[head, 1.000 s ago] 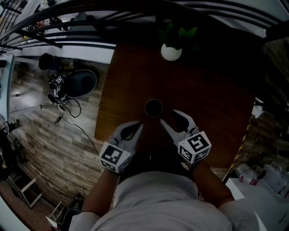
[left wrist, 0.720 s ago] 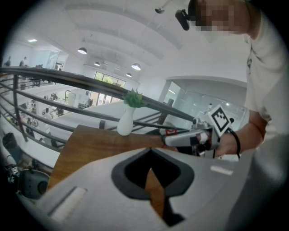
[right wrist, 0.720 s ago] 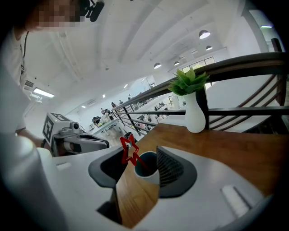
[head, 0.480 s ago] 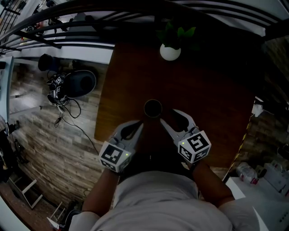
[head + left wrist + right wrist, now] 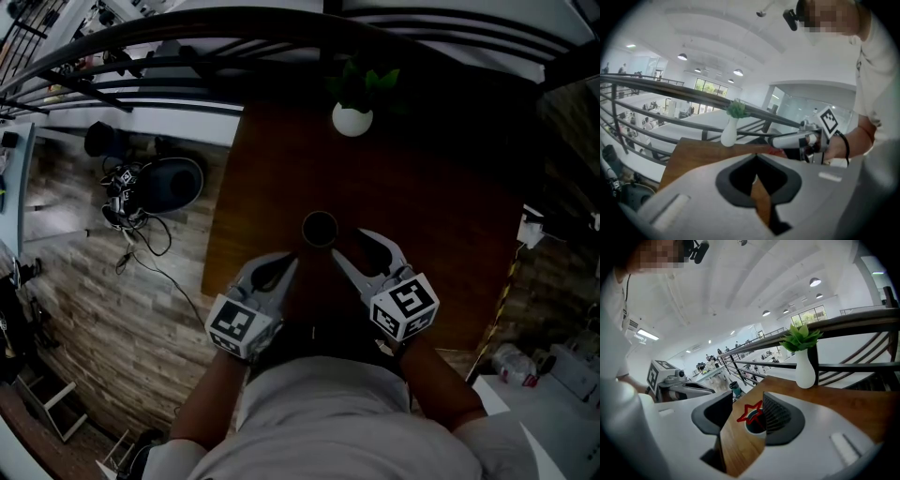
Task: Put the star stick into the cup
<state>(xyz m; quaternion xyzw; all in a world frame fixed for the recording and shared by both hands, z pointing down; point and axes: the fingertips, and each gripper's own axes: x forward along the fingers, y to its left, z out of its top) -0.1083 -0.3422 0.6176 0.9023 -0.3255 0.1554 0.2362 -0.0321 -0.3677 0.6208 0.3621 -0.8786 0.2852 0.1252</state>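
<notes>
Now my right gripper (image 5: 746,404) holds its jaws wide apart around the cup (image 5: 757,434) at mid-frame on the table (image 5: 843,404); the star stick (image 5: 750,411) stands inside. My left gripper (image 5: 756,157) is closed, empty.

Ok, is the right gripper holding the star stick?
No, the right gripper has its jaws apart, and the star stick sits in the cup beyond them.

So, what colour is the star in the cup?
Red; the star stick shows best in the right gripper view.
</notes>
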